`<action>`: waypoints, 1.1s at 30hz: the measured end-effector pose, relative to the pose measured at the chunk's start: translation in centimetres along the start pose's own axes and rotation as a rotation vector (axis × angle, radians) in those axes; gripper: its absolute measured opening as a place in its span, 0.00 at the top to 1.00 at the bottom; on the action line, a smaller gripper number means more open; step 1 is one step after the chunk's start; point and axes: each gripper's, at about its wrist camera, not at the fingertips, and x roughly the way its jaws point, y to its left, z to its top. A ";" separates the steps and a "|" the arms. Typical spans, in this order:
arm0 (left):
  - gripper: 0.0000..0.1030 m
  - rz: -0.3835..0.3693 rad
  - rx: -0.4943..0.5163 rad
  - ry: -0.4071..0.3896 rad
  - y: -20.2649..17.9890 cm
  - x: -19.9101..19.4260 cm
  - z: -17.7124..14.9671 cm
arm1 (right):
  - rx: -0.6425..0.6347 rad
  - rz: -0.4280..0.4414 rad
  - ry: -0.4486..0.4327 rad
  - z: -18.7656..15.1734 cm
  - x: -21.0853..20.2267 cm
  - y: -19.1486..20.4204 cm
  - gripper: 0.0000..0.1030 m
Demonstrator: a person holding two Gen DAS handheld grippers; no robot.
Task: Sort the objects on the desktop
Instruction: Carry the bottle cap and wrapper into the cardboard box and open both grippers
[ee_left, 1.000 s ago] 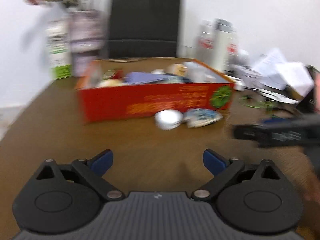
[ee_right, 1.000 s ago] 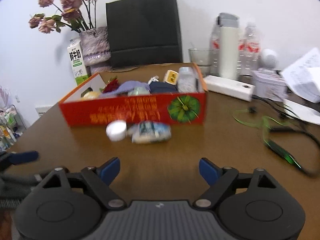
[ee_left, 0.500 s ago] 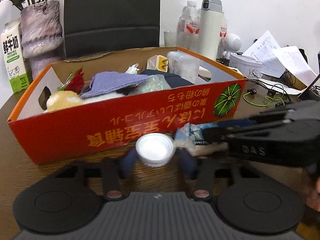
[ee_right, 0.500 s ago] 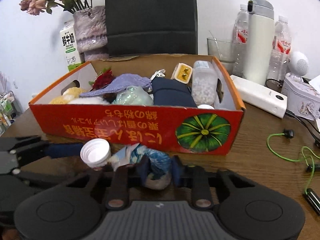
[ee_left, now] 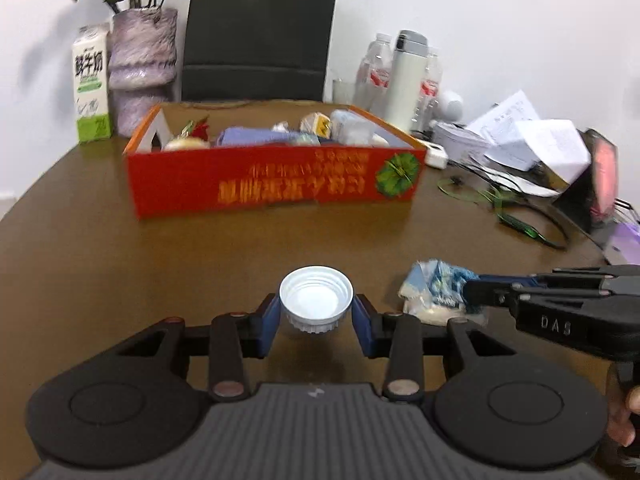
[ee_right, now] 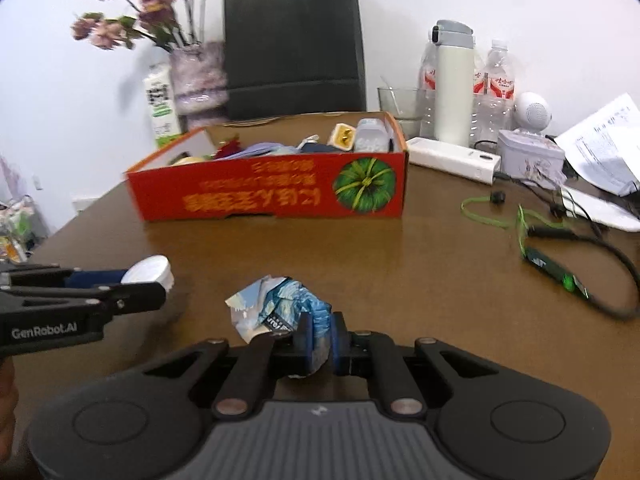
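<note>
A white bottle cap (ee_left: pixel 316 300) sits between the blue pads of my left gripper (ee_left: pixel 316 314), which is shut on it just above the brown table (ee_left: pixel 120 264). My right gripper (ee_right: pixel 320 338) has its jaws closing tight on a crumpled blue wrapper (ee_right: pixel 280 308), and the pads press on it. Each wrist view shows the other gripper from the side: the right gripper (ee_left: pixel 474 292) with the wrapper (ee_left: pixel 434 290), and the left gripper (ee_right: pixel 132 280) with the cap (ee_right: pixel 150 270). Farther back stands the red cardboard box (ee_left: pixel 272 184), filled with several small items.
Behind the box are a black paper bag (ee_left: pixel 260 32), a vase of flowers (ee_left: pixel 142 68) and a milk carton (ee_left: pixel 92 84). To the right stand a white thermos (ee_right: pixel 454 80), water bottles (ee_right: pixel 494 92), a tin (ee_right: pixel 530 156), papers (ee_left: pixel 532 136) and a green cable (ee_right: pixel 532 240).
Both grippers went from open to shut, the left on the cap and the right on the wrapper beside the box. Both then drew back from the box with them.
</note>
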 end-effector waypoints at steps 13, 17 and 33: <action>0.62 0.025 0.014 -0.040 -2.5 -10.2 -5.6 | 0.010 -0.006 -0.101 -5.6 -10.4 1.6 0.93; 0.62 0.029 0.025 -0.066 -3.0 -11.5 -5.6 | 0.004 0.008 -0.117 -5.6 -11.6 2.0 0.93; 0.62 0.077 0.069 -0.164 2.0 -4.9 10.0 | -0.063 -0.021 -0.261 9.2 -7.0 -1.0 0.93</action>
